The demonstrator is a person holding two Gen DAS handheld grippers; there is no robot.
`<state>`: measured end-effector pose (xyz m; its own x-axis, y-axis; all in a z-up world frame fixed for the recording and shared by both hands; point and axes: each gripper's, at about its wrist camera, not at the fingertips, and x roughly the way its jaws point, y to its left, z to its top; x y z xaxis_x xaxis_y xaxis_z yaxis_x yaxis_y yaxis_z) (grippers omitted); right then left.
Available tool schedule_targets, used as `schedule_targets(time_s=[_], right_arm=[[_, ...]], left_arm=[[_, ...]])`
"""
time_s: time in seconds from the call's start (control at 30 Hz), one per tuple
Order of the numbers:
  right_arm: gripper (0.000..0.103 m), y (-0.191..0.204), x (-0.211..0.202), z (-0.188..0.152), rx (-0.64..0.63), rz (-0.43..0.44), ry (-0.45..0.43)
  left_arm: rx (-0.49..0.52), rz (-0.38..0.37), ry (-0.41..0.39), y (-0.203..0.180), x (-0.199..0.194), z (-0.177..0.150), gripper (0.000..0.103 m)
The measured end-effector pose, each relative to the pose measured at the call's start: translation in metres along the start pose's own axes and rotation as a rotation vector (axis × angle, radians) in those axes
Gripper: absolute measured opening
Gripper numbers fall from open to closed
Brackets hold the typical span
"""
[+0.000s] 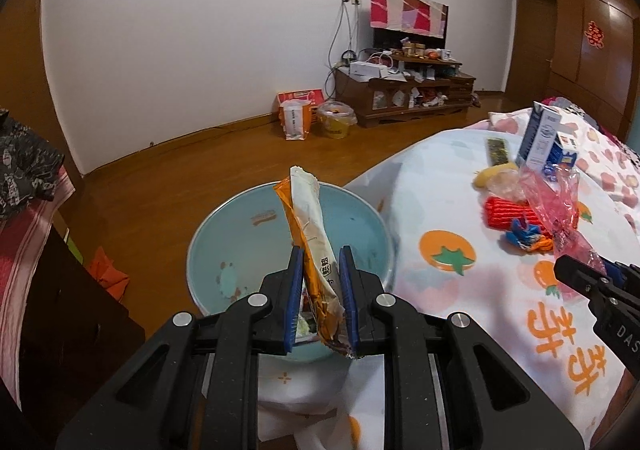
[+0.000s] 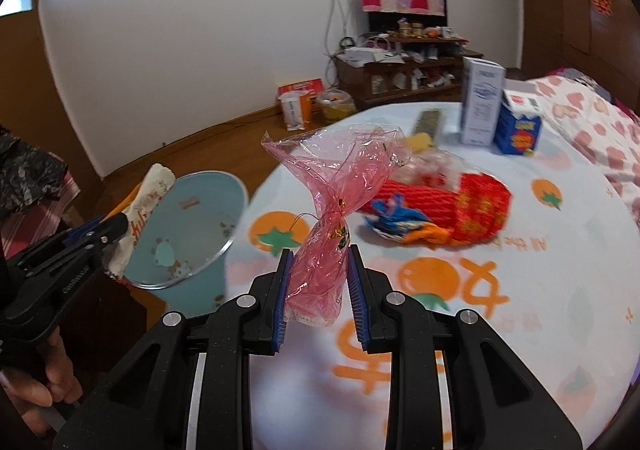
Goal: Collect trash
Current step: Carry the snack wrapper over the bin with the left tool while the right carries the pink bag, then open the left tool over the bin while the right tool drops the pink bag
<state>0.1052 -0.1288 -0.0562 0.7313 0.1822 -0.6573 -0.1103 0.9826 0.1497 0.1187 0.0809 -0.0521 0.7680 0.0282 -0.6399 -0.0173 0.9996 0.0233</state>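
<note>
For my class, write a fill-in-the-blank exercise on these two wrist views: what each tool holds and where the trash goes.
1. The left tool grips an orange and white snack ____.
2. The right tool is shut on a crumpled cellophane bag coloured ____.
3. The snack wrapper is held above a light blue ____.
4. The red bundle lies on a cloth printed with orange ____.

Missing words: wrapper; pink; bin; fruits

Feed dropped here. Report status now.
Left gripper shut on snack wrapper, above blue bin. Right gripper shut on pink cellophane, over table. Nothing blocking.
</note>
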Motion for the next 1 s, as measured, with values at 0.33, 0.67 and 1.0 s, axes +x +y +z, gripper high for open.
schedule_targets(time_s=[0.33, 0.67, 1.0], right_arm=[[0.028, 0.040, 0.020, 0.015, -0.060, 0.062, 0.013], [0.028, 0.076, 0.050, 0.027, -0.093, 0.118, 0.047], [0.028, 0.100, 0.087, 0.034, -0.132, 0.152, 0.093]], left_arm=[[-0.047, 0.037, 0.016, 0.033, 0.012, 0.001, 0.019], [-0.088, 0.066, 0.042, 0.055, 0.028, 0.001, 0.019], [-0.101, 0.055, 0.085, 0.062, 0.049, 0.001, 0.019]])
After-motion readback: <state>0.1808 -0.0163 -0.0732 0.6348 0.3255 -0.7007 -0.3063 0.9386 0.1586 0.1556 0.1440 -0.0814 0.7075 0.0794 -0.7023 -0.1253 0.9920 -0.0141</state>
